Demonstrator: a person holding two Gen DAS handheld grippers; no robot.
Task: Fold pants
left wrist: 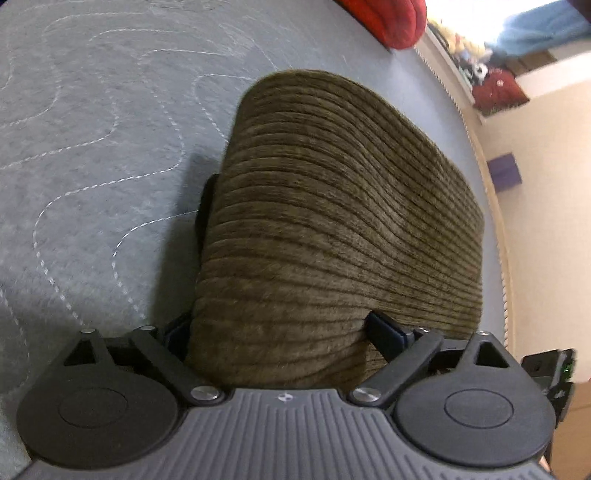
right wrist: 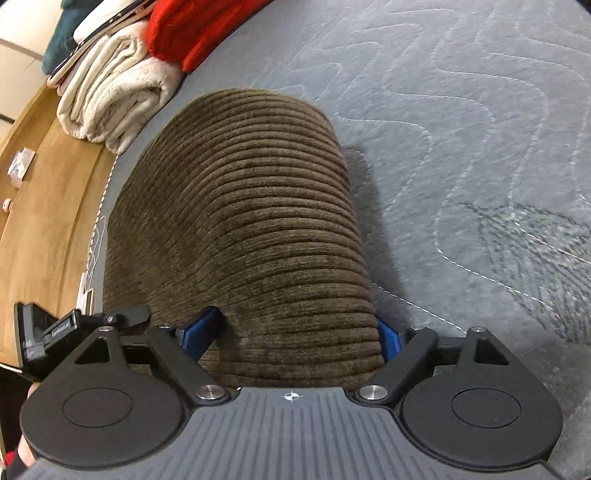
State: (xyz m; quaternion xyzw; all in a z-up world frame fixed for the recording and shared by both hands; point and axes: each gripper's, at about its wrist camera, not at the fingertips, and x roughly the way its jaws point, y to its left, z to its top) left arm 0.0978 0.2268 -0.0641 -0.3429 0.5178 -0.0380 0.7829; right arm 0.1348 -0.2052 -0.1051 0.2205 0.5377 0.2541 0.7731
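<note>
The pants (left wrist: 332,206) are brown with soft ribs. They lie folded in a thick pile on the grey bed.

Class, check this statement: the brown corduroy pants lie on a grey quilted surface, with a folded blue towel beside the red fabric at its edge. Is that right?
Not quite. The towel is cream, not blue, as the right wrist view shows. The pants, grey quilted surface and red fabric are as stated.

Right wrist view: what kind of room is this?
Probably a bedroom. The pants lie on a grey quilted mattress, folded blankets are stacked at its edge, and a wood floor runs alongside.
</note>
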